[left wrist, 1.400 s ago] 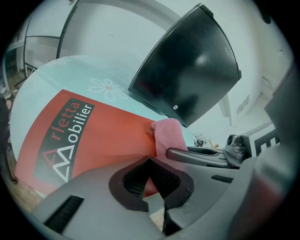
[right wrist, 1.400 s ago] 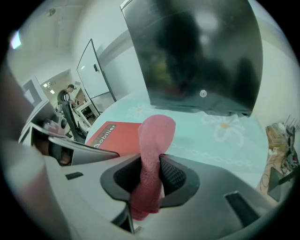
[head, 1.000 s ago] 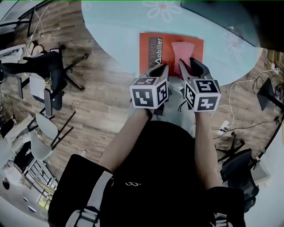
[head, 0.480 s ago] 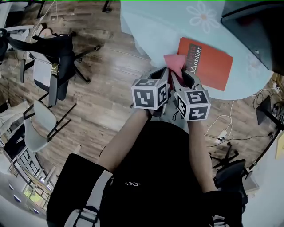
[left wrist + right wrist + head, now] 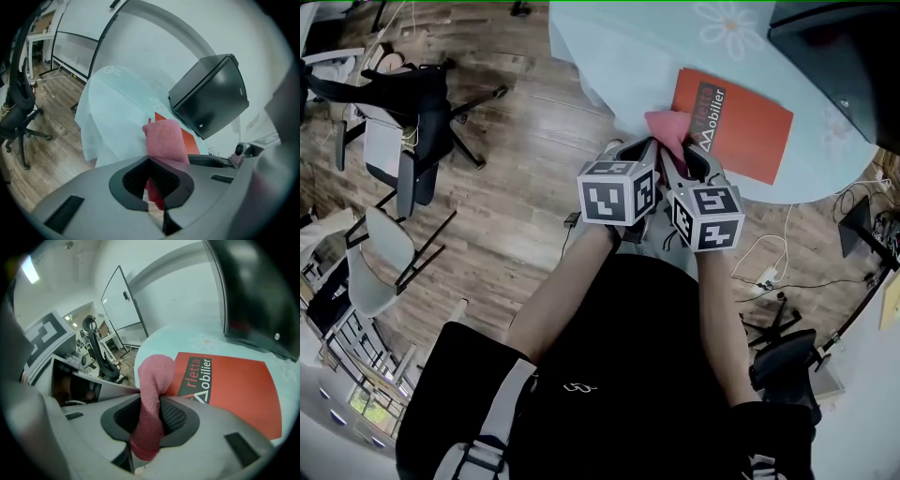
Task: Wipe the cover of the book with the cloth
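An orange-red book [image 5: 741,122] lies on the pale blue table [image 5: 609,47], and its cover with white lettering also fills the right gripper view [image 5: 234,380]. A pink cloth [image 5: 667,129] hangs in the air over the table's near edge, just left of the book. My left gripper [image 5: 645,147] and right gripper [image 5: 686,152] stand side by side, both shut on the cloth. Between the left jaws the cloth [image 5: 164,140] sticks up, and it folds over the right jaws [image 5: 150,390].
A black box [image 5: 834,37] sits on the table beyond the book, large in the left gripper view [image 5: 211,93]. Office chairs [image 5: 403,103] stand on the wooden floor at the left. Cables and a power strip [image 5: 764,277] lie on the floor at the right.
The cloth lay on the book a second ago with both grippers just short of it. It has come off the cover and hangs in both grippers at the table's edge.
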